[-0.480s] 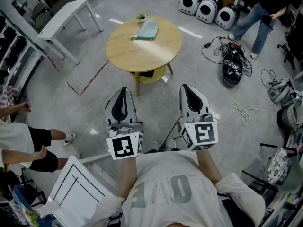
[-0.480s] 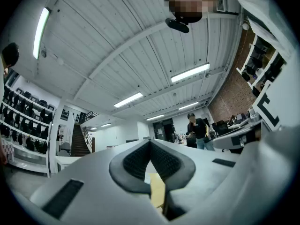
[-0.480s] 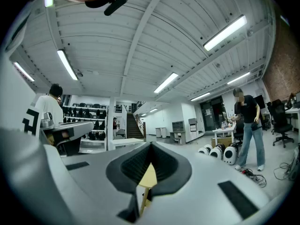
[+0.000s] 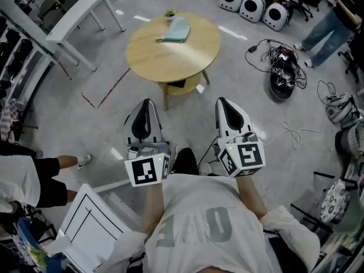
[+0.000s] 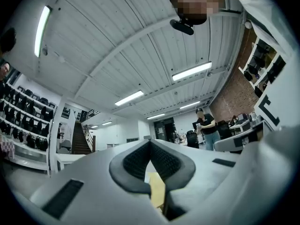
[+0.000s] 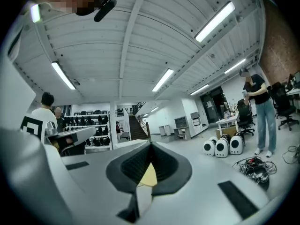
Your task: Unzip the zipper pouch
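Table: round wooden table (image 4: 149,58), far ahead of both grippers, with bare floor between.
Pouch: pale zipper pouch (image 4: 176,30) lies flat on the table's far side, just near of a small plant (image 4: 169,14). It is probably light, soft and floppy, so pin the fabric with one gripper and pinch the pull tab with the other. The tab is too small to make out.
Left gripper (image 4: 146,103): jaws pressed together, nothing held.
Right gripper (image 4: 223,101): likewise closed and empty.

Grey polished concrete floor (image 4: 85,95) under you, red tape lines (image 4: 108,91) across it. Round pale wooden table (image 4: 151,56) ahead of you, white rectangular bench (image 4: 77,17) to its left. Above you, white ribbed ceiling (image 5: 117,46) with long fluorescent tube lights (image 5: 191,71). Red brick wall (image 5: 236,95) on your right, dark staircase (image 5: 79,138) far left.
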### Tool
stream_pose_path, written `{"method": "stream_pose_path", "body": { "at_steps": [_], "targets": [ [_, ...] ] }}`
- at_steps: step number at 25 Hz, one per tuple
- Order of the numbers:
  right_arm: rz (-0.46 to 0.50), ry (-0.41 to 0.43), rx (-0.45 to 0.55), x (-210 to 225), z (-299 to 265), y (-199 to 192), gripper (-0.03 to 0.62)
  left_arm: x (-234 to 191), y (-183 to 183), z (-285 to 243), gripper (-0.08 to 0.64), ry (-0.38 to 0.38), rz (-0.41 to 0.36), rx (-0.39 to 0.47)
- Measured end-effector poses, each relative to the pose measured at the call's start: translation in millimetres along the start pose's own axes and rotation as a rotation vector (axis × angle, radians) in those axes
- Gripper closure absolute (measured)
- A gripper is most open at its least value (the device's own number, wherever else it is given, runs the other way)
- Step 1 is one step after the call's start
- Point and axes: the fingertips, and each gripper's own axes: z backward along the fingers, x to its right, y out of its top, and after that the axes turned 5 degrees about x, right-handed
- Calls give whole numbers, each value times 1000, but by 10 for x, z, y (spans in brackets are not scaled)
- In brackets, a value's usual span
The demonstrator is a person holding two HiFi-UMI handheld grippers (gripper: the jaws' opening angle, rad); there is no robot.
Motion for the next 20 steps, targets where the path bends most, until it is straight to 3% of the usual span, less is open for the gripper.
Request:
{"method": "stream_pose_path", "body": {
  "at_steps": [6,11,15,20],
  "targets": [
    [21,-13,-5,186,-239,-5,563,-88,-127,-395,536,-7,12,23],
    [35,-33,-13,329,-635,-43,563,-150,-277,-921,536,-62,41,62],
    [70,-43,-7,420,-1213,1,563,-270,-430,-1487,536,-125,56,84],
    [80,-82,-10,486,-2254,3,563,-760,-717,-2361,535,-183,85,95]
  ]
}}
